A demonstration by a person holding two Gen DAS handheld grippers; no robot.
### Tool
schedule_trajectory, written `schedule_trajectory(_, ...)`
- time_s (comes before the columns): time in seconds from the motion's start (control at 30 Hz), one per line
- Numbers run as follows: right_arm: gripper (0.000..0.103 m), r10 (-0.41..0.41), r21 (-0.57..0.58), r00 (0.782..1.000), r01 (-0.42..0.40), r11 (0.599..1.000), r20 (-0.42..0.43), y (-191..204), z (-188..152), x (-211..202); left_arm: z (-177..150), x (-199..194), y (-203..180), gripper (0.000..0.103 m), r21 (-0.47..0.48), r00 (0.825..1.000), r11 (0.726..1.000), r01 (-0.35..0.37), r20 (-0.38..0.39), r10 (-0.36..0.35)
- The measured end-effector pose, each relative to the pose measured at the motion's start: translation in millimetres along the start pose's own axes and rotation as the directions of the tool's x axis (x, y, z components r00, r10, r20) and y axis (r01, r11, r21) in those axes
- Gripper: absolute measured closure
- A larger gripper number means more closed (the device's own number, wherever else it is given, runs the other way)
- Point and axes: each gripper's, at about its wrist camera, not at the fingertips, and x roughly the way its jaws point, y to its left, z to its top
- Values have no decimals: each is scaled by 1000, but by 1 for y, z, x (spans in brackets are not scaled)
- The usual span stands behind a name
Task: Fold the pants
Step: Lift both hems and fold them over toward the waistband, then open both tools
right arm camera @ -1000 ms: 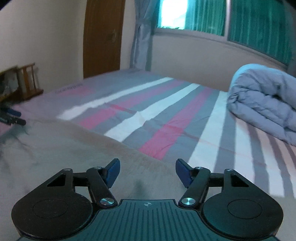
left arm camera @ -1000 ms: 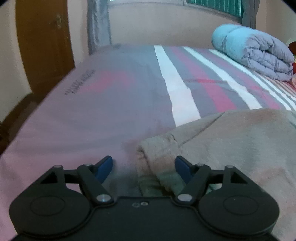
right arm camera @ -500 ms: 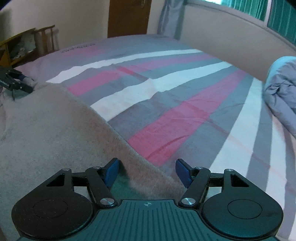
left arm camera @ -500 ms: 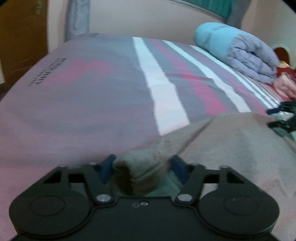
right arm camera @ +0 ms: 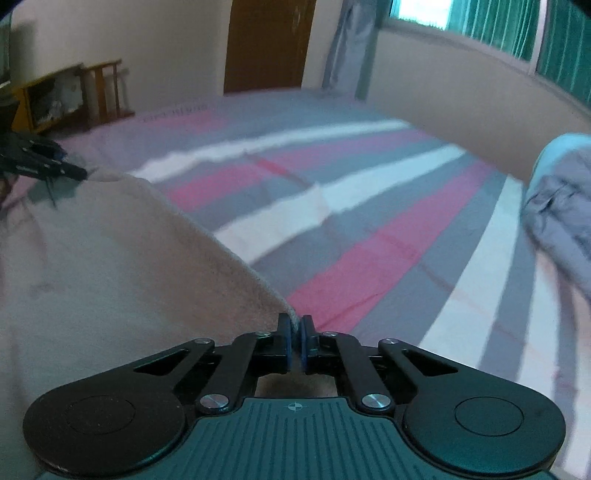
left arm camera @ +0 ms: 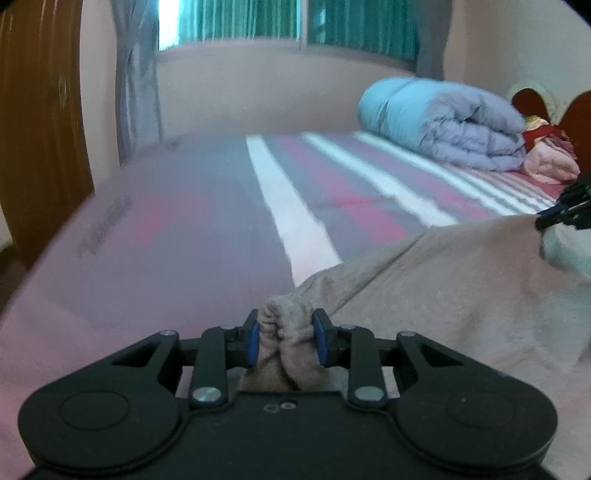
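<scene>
Beige-grey pants (left arm camera: 461, 280) lie spread across the near side of a striped bed. My left gripper (left arm camera: 286, 338) is shut on a bunched corner of the pants, the cloth wadded between its blue pads. My right gripper (right arm camera: 294, 345) is shut on a thin edge of the pants (right arm camera: 110, 266), with the fabric stretching away to the left. Each gripper shows in the other's view: the right one (left arm camera: 565, 212) at the far right edge, the left one (right arm camera: 40, 162) at the far left, both at the cloth's top edge.
The bed sheet (left arm camera: 221, 221) has pink, grey and white stripes. A rolled blue-grey duvet (left arm camera: 443, 122) and pink cloth (left arm camera: 550, 162) lie at the head end. A wooden door (right arm camera: 269, 40), a wooden rack (right arm camera: 103, 92), a low wall and a green-curtained window (left arm camera: 295, 18) surround the bed.
Both grippers went from open to shut on the pants' edge. The left one gathered a bunch of cloth and lifted; the right one closed on a thin fold and shifted sideways.
</scene>
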Motion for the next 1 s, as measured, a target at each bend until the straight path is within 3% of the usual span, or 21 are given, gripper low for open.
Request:
schedule_trajectory(0.17,99,-26,-50,996,31,998,88,32,1,-85,8,-72,-17,84,76,993,996,39,106,-47)
schedule_trajectory(0.3,99,-33,-104,992,46,994,124,75,-18,-153,-12,-130,-40,84,117,989,992,50,136,-66)
schedule_trajectory(0.47,99,-23,-141,989,45,989,149,141,-62,-204,-56,-171,-66,84,114,994,993,20,105,-32)
schedule_trajectory(0.67,99,-19,-69,993,27,997,115,204,-130,-203,-119,-176,-91,84,79,999,996,-36,-38,39)
schedule_trajectory(0.8,96,-74,-40,995,76,996,60,232,-168,-182,-136,-181,-103,72,36,986,989,-142,-79,144)
schedule_trajectory(0.87,88,-127,16,988,126,992,91,238,-176,-188,-137,-192,-107,62,-3,980,981,-192,-61,191)
schedule_trajectory(0.93,64,-162,117,979,148,982,123,240,-178,-202,-138,-205,-111,48,-70,969,967,-246,-48,243)
schedule_trajectory(1.0,63,-176,208,970,139,968,170,239,-180,-216,-137,-220,-114,44,-181,972,955,-234,-8,236)
